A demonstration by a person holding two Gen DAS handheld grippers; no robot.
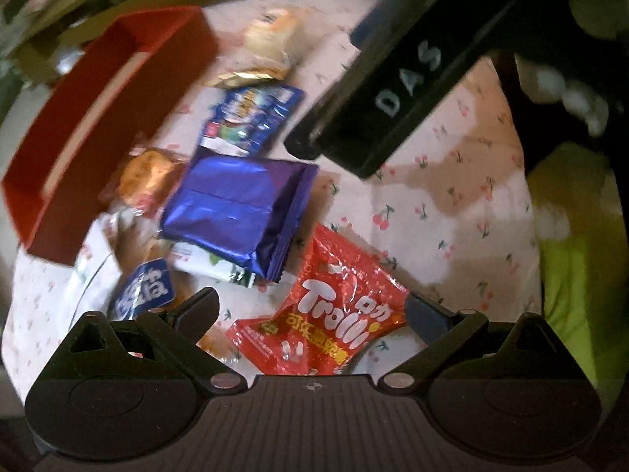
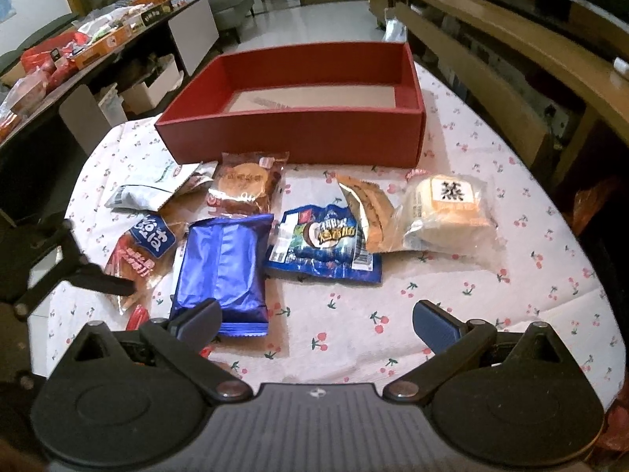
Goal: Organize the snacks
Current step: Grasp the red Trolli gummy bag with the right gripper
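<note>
Here the left gripper (image 1: 310,314) gapes over the red Trolli bag (image 1: 334,322). The right gripper (image 2: 314,320) (also wide open) has the blue packet (image 2: 224,271) by its left finger, the red box (image 2: 306,133) beyond.

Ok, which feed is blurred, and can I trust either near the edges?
Left wrist view: motion-smeared, red box streaked, though the Trolli bag stays readable. Right wrist view: sharp on the red box and blue foil packet; fisheye bends both views' edges.

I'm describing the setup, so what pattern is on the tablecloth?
The tablecloth is white with small red cherries, clearest in the right wrist view.
</note>
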